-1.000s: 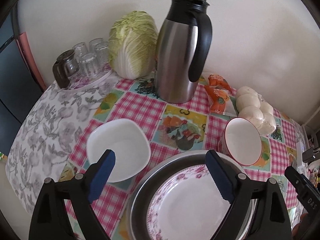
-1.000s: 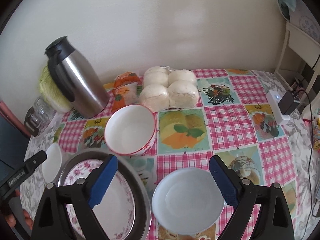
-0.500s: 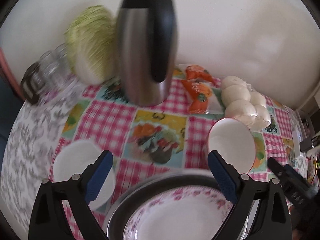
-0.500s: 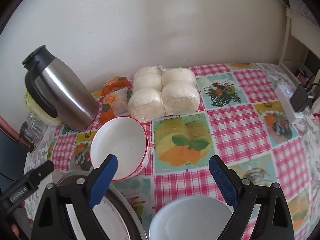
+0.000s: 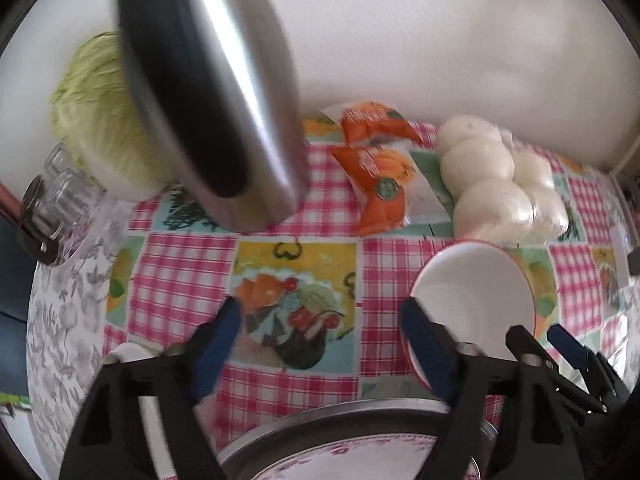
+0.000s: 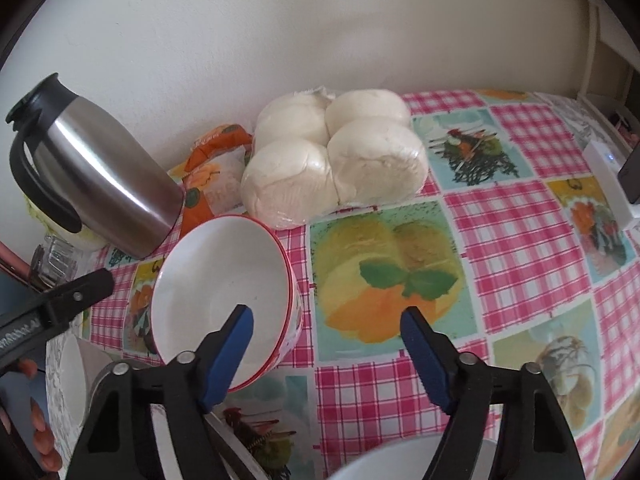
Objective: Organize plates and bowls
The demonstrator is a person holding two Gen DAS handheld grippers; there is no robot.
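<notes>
A white bowl with a red rim [image 6: 224, 292] stands on the checked tablecloth; it also shows in the left wrist view [image 5: 474, 300]. My right gripper [image 6: 326, 346] is open, its left finger over the bowl's near rim. My left gripper [image 5: 322, 344] is open over the cloth, its right finger beside the same bowl. A floral plate [image 5: 352, 460] lies in a metal tray [image 5: 320, 416] under the left gripper. A small white dish [image 5: 126, 354] sits at lower left. Another white bowl [image 6: 404, 460] lies at the bottom edge of the right wrist view.
A steel thermos jug [image 5: 212, 100] stands at the back, also in the right wrist view [image 6: 92, 172]. Beside it are a cabbage [image 5: 100, 136], glasses [image 5: 52, 200], orange packets [image 5: 380, 168] and bagged white buns [image 6: 336, 160]. A white charger [image 6: 608, 184] lies at right.
Both grippers have moved forward and lower toward the red-rimmed bowl. The thermos and buns loom larger; the plate and front bowl have slid to the bottom edges.
</notes>
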